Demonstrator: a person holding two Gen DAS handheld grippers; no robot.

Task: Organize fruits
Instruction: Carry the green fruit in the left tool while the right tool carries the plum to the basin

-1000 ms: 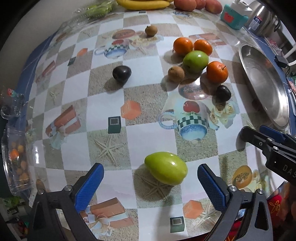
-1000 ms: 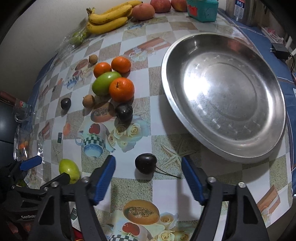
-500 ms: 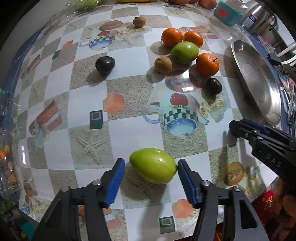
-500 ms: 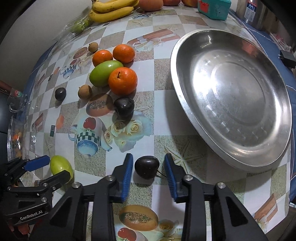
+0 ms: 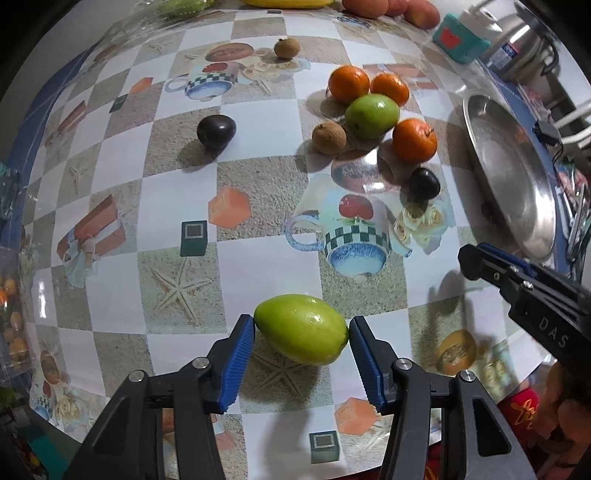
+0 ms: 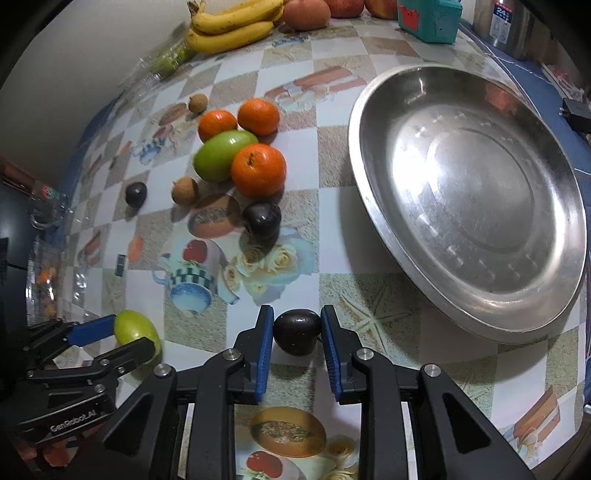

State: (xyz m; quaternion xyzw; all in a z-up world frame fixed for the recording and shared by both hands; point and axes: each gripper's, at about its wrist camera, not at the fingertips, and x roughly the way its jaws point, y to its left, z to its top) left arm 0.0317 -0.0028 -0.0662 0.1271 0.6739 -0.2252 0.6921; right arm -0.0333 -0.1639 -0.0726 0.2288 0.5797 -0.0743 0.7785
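A green oval fruit [image 5: 301, 328] lies on the patterned tablecloth, and my left gripper [image 5: 301, 323] points down over it. Its jaws are closing, with the blue pads [image 5: 240, 350] touching the fruit's two ends. The right wrist view shows the same fruit [image 6: 135, 328] at the lower left. My right gripper [image 6: 297, 317] is shut on a small dark plum [image 6: 297, 330] that rests on the cloth just left of the big steel plate [image 6: 480, 184]. That plate holds nothing.
A cluster sits mid-table: three oranges [image 6: 258, 170], another green fruit [image 6: 221, 155], two brown longans [image 6: 184, 190] and two dark plums [image 6: 262, 218]. Bananas [image 6: 229, 26], apples [image 6: 306, 13], a teal box [image 6: 428, 18] and a metal canister [image 6: 506, 22] line the far edge.
Both grippers' jaws came together: the left from wide apart onto the green fruit's ends, the right onto the dark plum. Neither fruit has left the cloth.
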